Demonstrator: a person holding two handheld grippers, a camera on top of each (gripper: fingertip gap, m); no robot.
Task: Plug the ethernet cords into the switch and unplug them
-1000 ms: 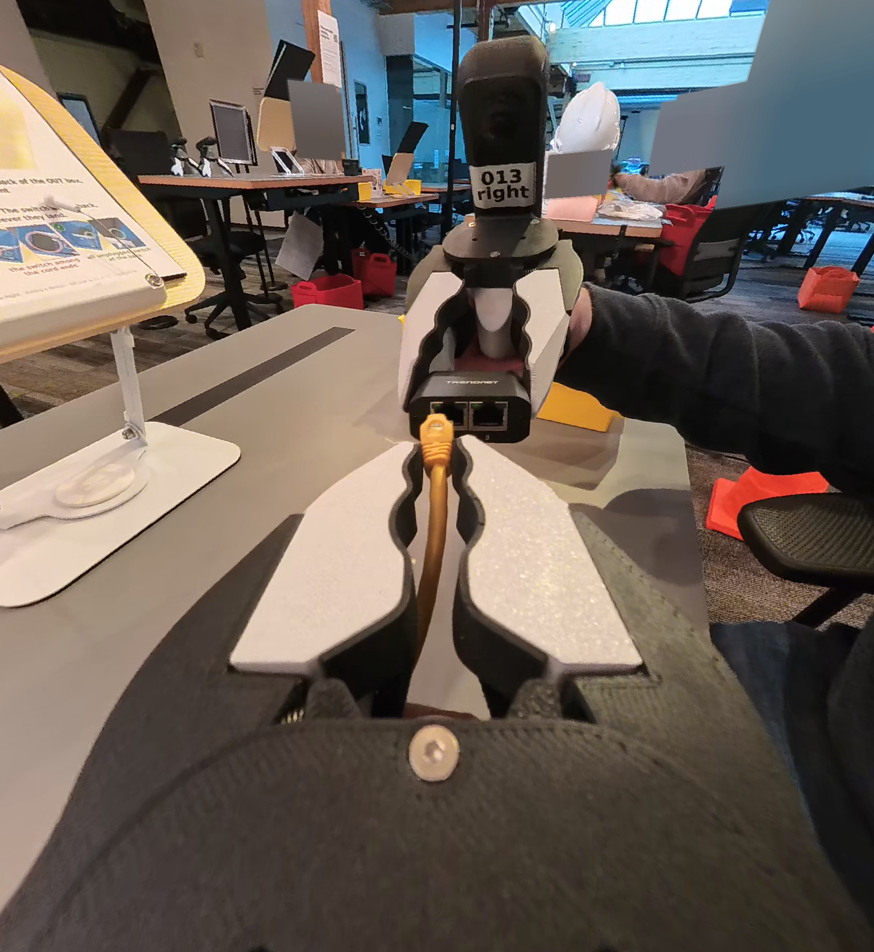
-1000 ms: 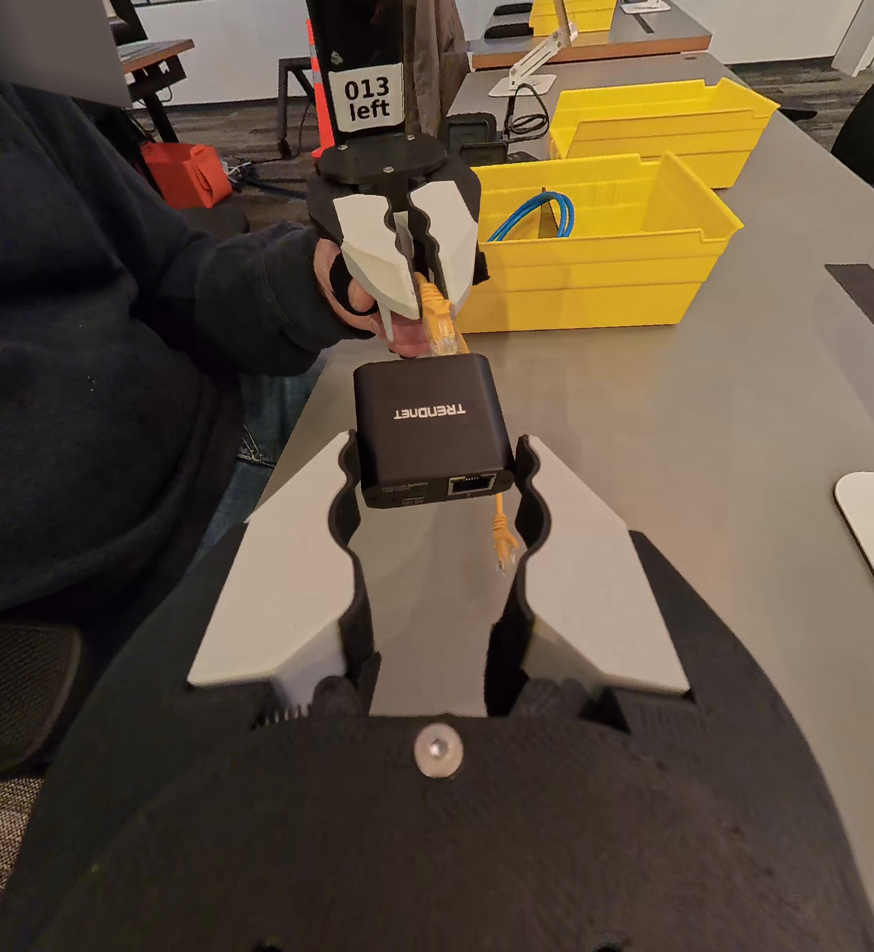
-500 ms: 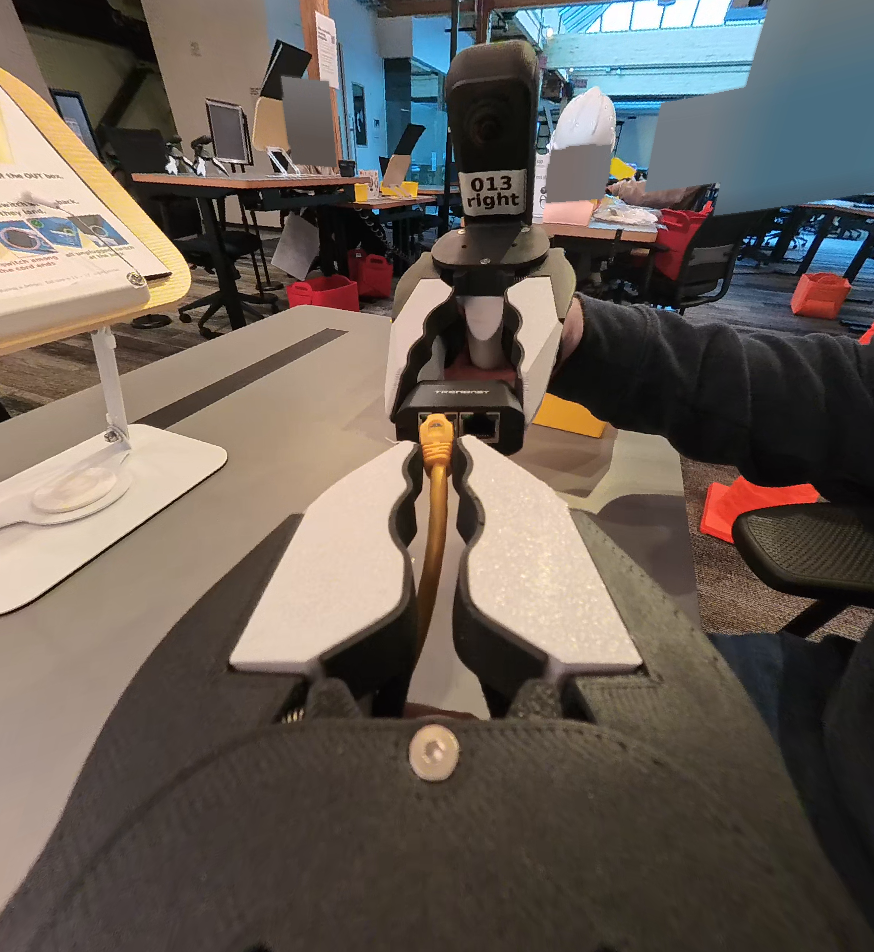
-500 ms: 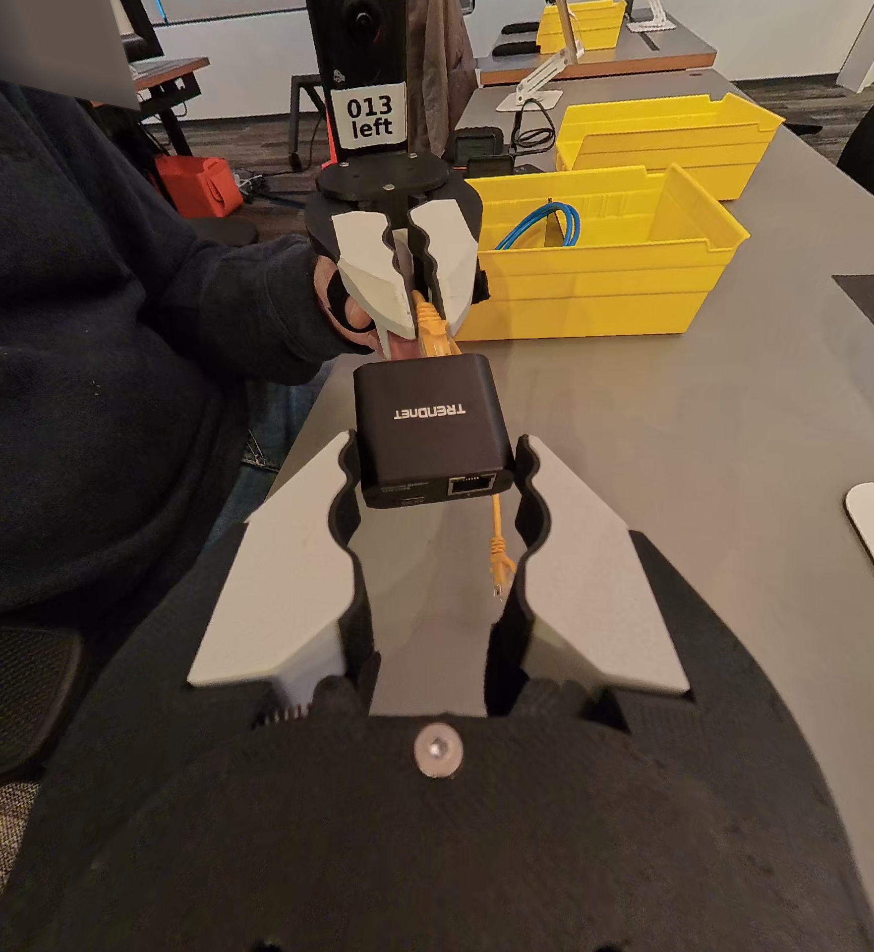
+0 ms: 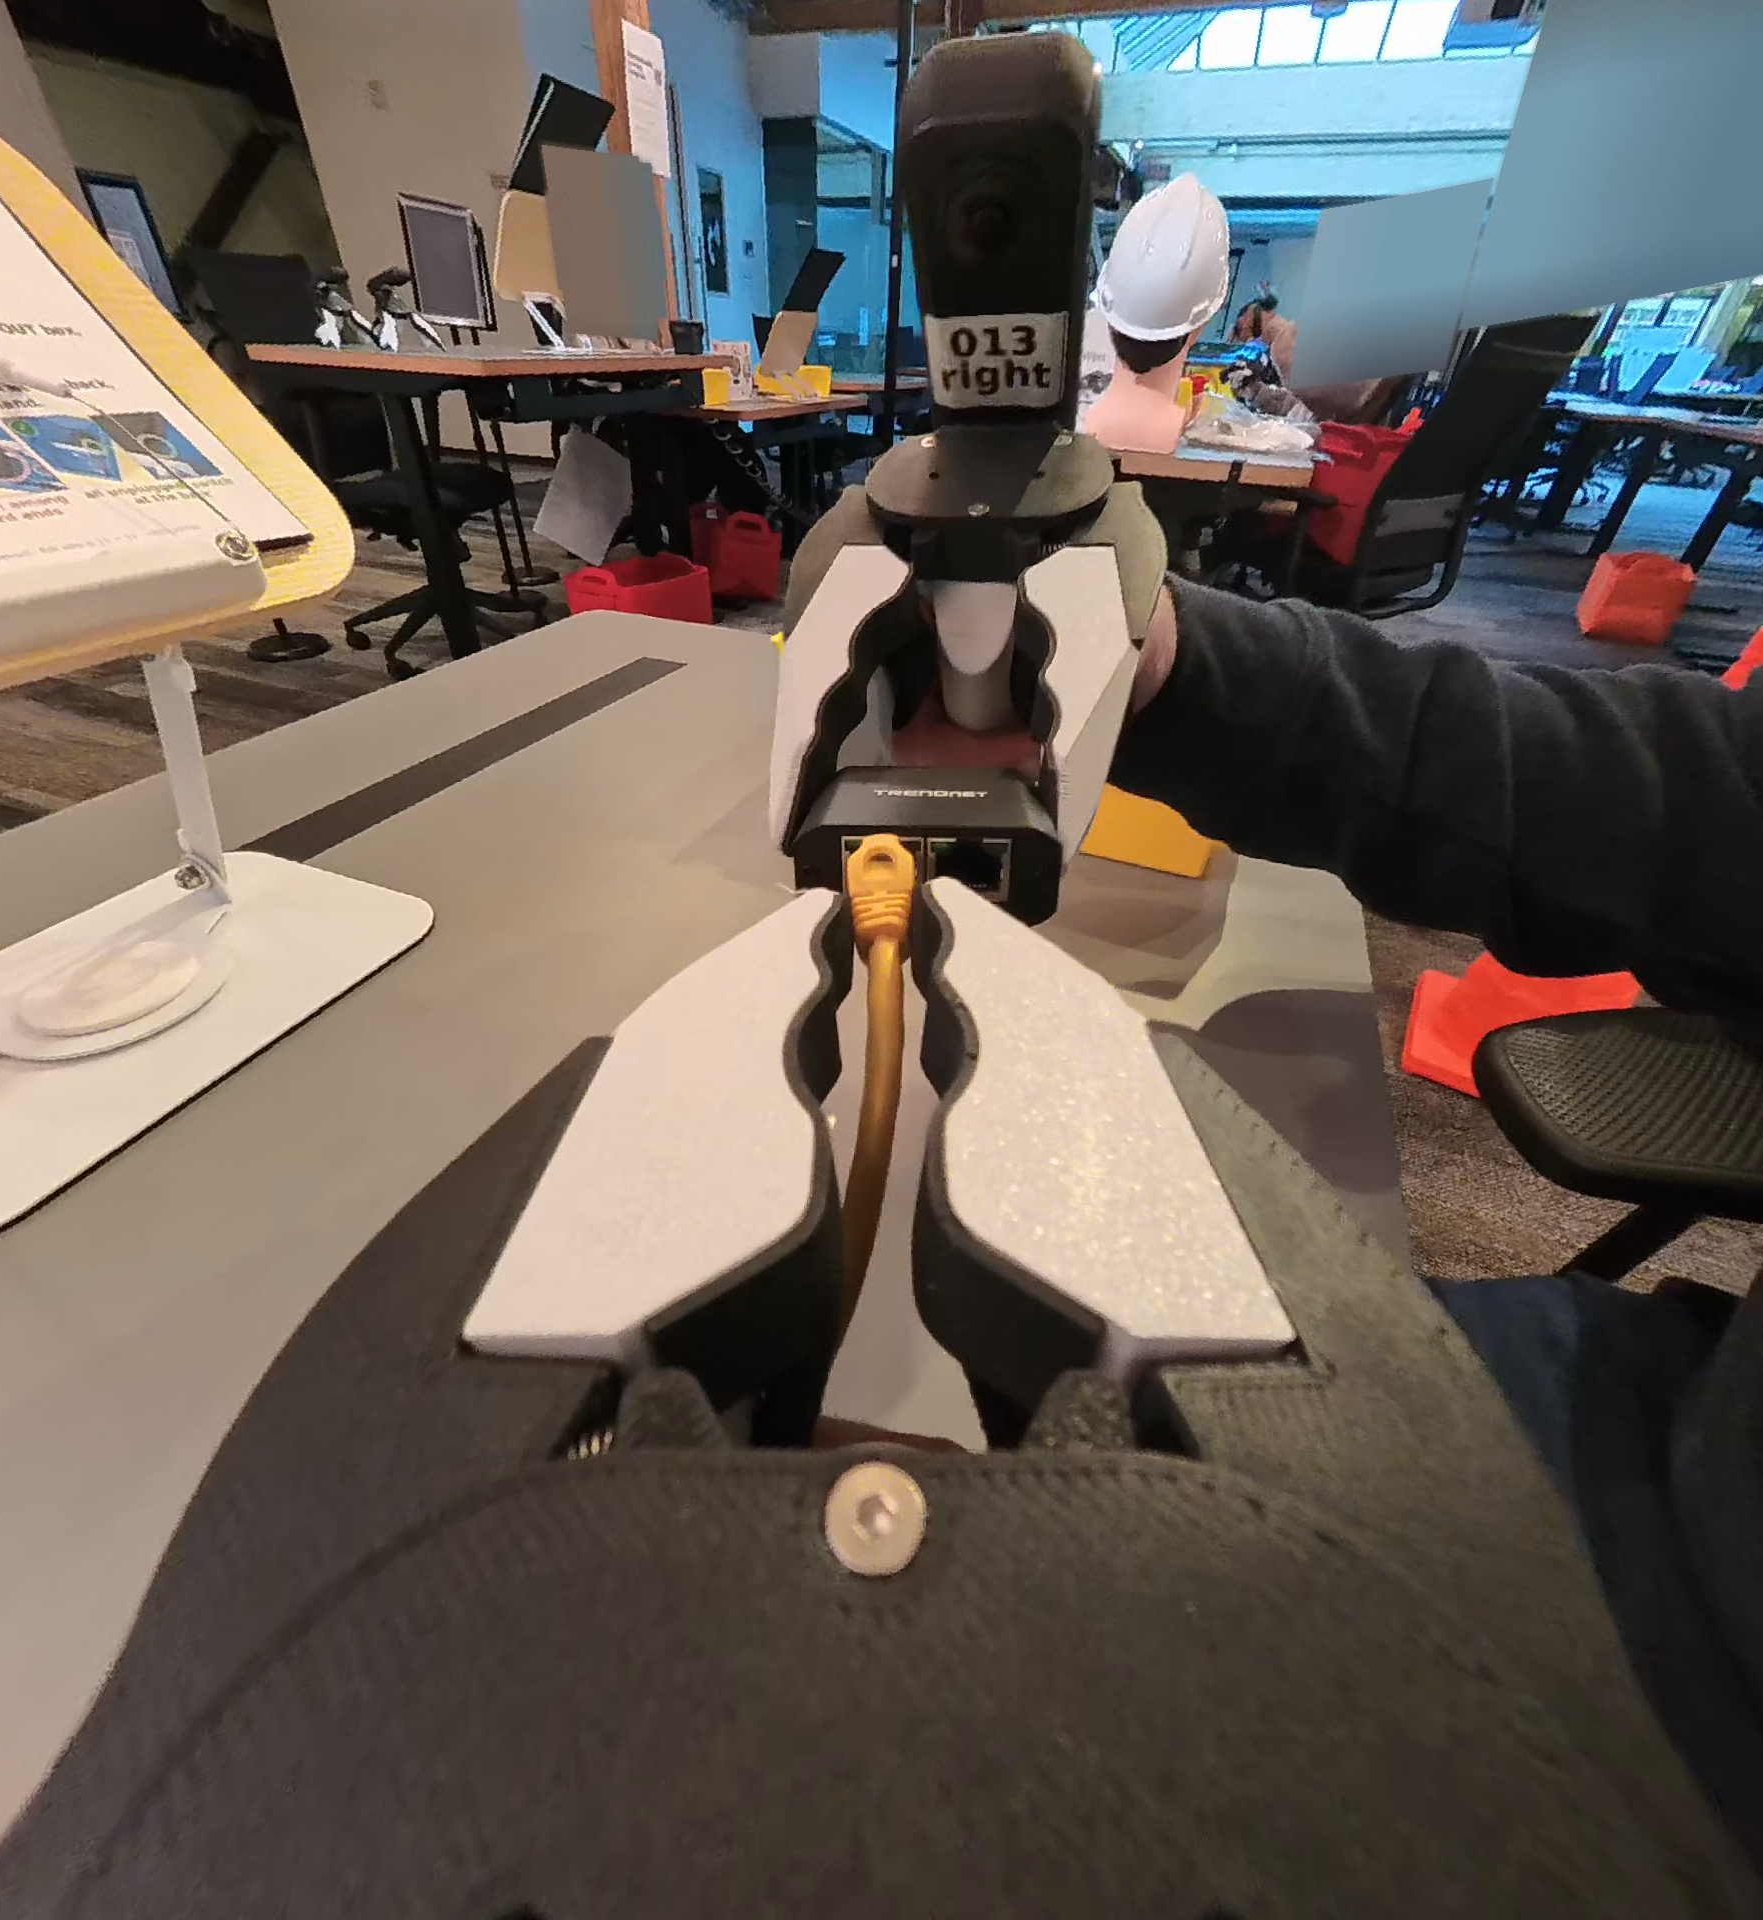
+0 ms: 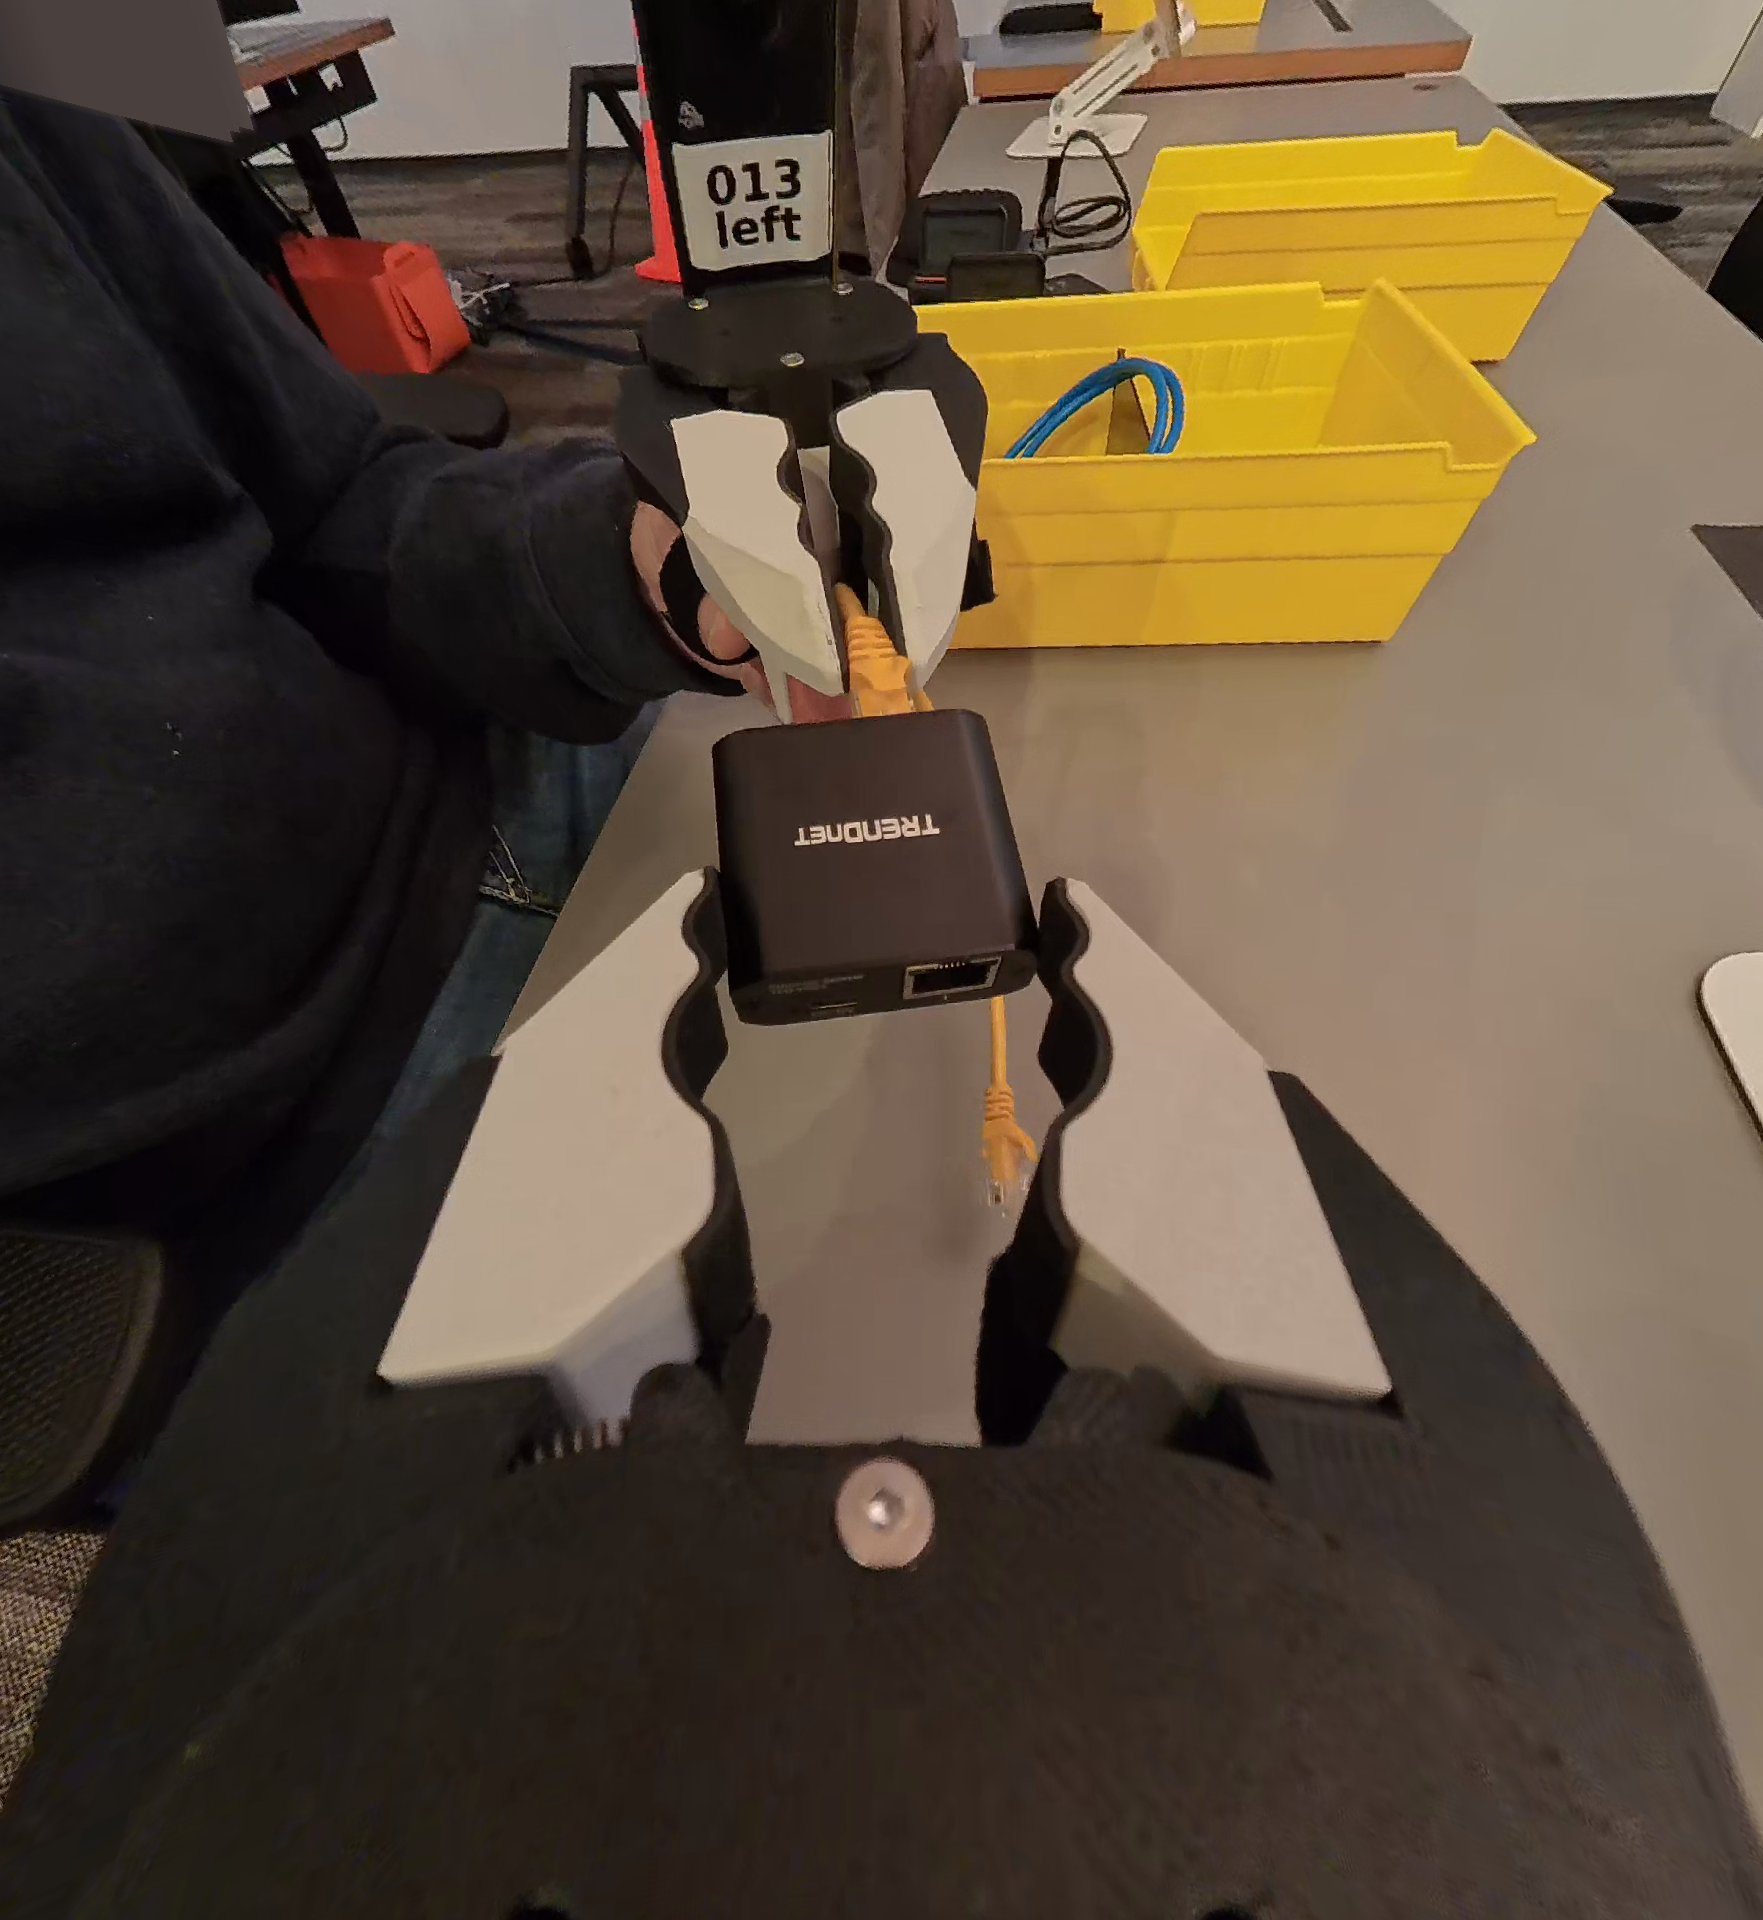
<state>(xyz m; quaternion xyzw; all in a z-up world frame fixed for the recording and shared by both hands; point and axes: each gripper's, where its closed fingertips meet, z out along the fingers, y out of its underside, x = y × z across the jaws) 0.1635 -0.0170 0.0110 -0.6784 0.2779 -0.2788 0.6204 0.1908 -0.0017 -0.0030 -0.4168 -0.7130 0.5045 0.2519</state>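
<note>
The black switch (image 6: pixel 872 862) sits mid-frame, clamped at its sides by the right tool (image 6: pixel 877 987) above the grey tabletop (image 6: pixel 1376 831). The left tool (image 5: pixel 882 914) is closed on the orange ethernet cord (image 5: pixel 882 1039), whose plug meets the left port. A slightly skewed push could jam the plug or twist the switch loose. The cord's free end (image 6: pixel 1002 1153) dangles below.

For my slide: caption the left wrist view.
Left gripper presses orange ethernet plug into black switch held by right gripper.
</note>
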